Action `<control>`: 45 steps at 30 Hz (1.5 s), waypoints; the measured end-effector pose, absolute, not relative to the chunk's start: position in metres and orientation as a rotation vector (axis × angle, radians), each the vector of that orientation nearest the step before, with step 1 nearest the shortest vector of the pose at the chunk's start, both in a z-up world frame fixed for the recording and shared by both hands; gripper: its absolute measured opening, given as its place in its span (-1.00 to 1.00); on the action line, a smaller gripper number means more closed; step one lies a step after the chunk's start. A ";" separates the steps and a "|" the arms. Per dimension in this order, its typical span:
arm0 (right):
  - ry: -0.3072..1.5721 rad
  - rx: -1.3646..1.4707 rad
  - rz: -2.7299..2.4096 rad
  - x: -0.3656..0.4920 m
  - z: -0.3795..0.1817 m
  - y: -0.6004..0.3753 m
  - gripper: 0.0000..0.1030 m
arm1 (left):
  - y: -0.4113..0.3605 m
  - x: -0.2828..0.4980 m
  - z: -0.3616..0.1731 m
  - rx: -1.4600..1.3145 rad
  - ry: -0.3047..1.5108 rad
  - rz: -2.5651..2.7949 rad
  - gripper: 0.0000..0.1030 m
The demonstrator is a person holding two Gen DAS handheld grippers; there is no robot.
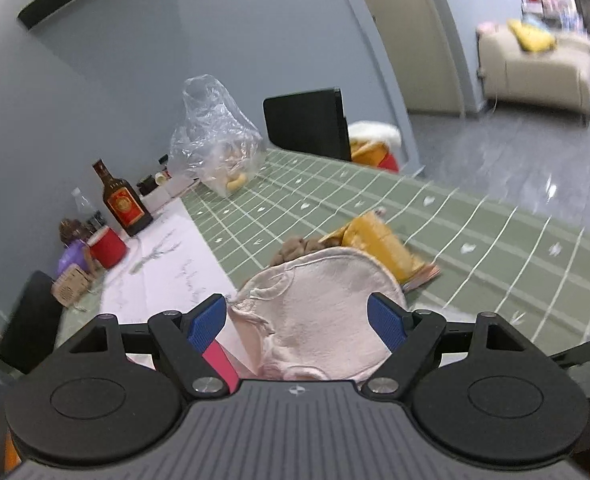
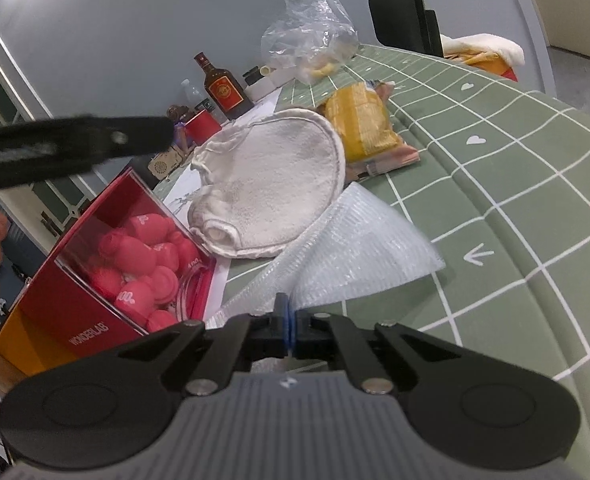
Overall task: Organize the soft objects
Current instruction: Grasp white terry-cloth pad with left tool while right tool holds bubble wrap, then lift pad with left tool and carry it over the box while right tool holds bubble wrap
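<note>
1. Left wrist view: the left gripper (image 1: 301, 322) is hovering with its blue pads spread wide and nothing between them touching either pad.
2. Just ahead of it and under its open fingers, the pale pink cloth (image 1: 327, 312) is lying rumpled on the green checked tablecloth (image 1: 495, 248).
3. Just beyond the cloth, ahead and a little to the right, the yellow snack bag (image 1: 379, 244) is sitting with a brown soft lump (image 1: 295, 250) touching its left side.
4. Far ahead, a crinkled clear plastic bag (image 1: 211, 140) is standing up; off to the left a brown bottle (image 1: 121, 200) and a red cup (image 1: 107, 246) are lined against the grey wall.
5. Right wrist view: the right gripper (image 2: 289, 322) is clamped tight, its pads pinching the near edge of the white foam sheet (image 2: 355, 248).
6. That sheet is fanning out ahead of the claw and to the right, lying flat on the tablecloth (image 2: 535, 200).
7. Beyond the sheet, ahead and to the left, the same cloth (image 2: 271, 184) is spreading out, its edge overlapping the sheet's far side.
8. To the claw's left, a red box (image 2: 75, 280) with a clear window is showing pink bottles (image 2: 135, 256) inside.
9. The yellow bag (image 2: 365, 124) is sitting ahead, beyond the cloth.
</note>
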State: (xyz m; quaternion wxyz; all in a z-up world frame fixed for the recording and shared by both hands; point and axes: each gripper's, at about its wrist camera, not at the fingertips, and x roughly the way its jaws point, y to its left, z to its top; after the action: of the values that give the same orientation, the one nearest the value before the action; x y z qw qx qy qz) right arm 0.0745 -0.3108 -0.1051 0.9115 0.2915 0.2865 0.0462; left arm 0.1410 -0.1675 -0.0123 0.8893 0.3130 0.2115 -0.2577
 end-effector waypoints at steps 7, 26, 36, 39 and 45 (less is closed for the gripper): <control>0.589 0.595 0.094 0.072 -0.104 -0.309 -1.00 | -0.192 0.163 -0.017 0.791 0.533 -0.472 0.83; 0.590 0.515 0.114 0.070 -0.101 -0.295 -1.00 | -0.173 0.279 -0.035 0.443 1.038 -0.362 0.82; 0.591 0.521 0.119 0.071 -0.101 -0.296 -1.00 | -0.174 0.292 -0.043 0.448 1.037 -0.247 -0.66; 0.591 0.521 0.119 0.071 -0.101 -0.296 -1.00 | -0.167 0.296 -0.043 0.410 1.041 -0.241 -0.80; 0.593 0.525 0.120 0.071 -0.101 -0.297 -1.00 | -0.157 0.295 -0.036 0.371 1.031 -0.297 -0.84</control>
State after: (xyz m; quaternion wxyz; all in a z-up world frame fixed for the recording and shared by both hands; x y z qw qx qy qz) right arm 0.0709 -0.2968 -0.1011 0.9209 0.2554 0.2886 0.0582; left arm 0.2947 -0.1572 -0.0356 0.8430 0.1759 0.4884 -0.1407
